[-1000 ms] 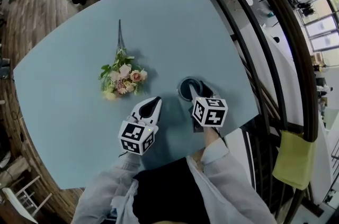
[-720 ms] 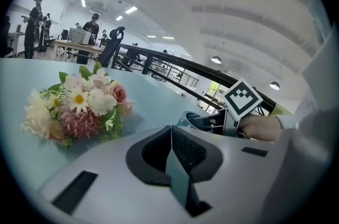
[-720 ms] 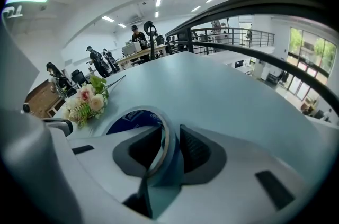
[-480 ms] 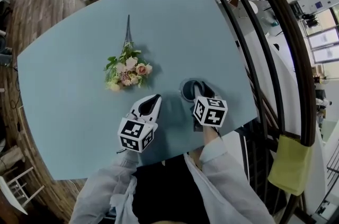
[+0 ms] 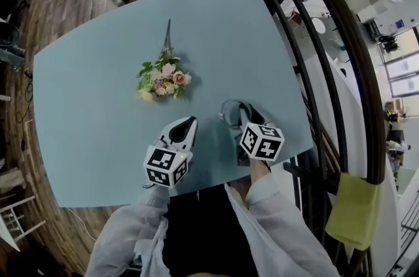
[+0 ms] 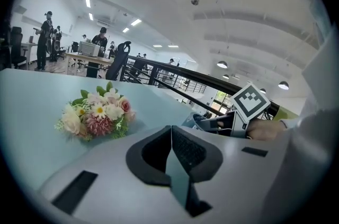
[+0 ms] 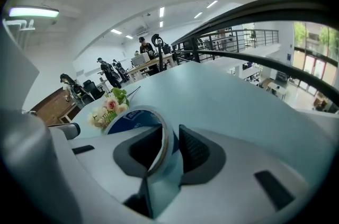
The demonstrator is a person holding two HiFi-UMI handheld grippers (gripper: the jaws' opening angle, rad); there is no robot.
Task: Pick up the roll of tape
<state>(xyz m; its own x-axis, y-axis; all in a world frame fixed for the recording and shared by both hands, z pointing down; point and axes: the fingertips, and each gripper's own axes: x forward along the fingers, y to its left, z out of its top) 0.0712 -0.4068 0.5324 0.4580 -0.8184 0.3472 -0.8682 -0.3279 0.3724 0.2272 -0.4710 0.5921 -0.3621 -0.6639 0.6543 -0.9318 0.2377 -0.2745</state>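
Observation:
The roll of tape (image 5: 229,113) is a clear ring with a blue core, tilted just above the pale blue table (image 5: 91,112). My right gripper (image 5: 243,116) is shut on its wall, one jaw inside the ring and one outside. In the right gripper view the tape (image 7: 135,118) stands up between the jaws of the right gripper (image 7: 170,139). My left gripper (image 5: 186,128) hovers to the left of the roll, jaws together and empty. In the left gripper view the left gripper (image 6: 171,132) points past the tape (image 6: 197,121) and the right gripper (image 6: 233,121).
A small bouquet of pink and cream flowers (image 5: 162,79) lies on the table beyond the left gripper, stem pointing away. A dark curved railing (image 5: 327,73) runs along the table's right edge. Chairs and people stand far off in the room.
The right jaws have closed on the roll, and it has come up off the table with them. The left gripper has risen a little.

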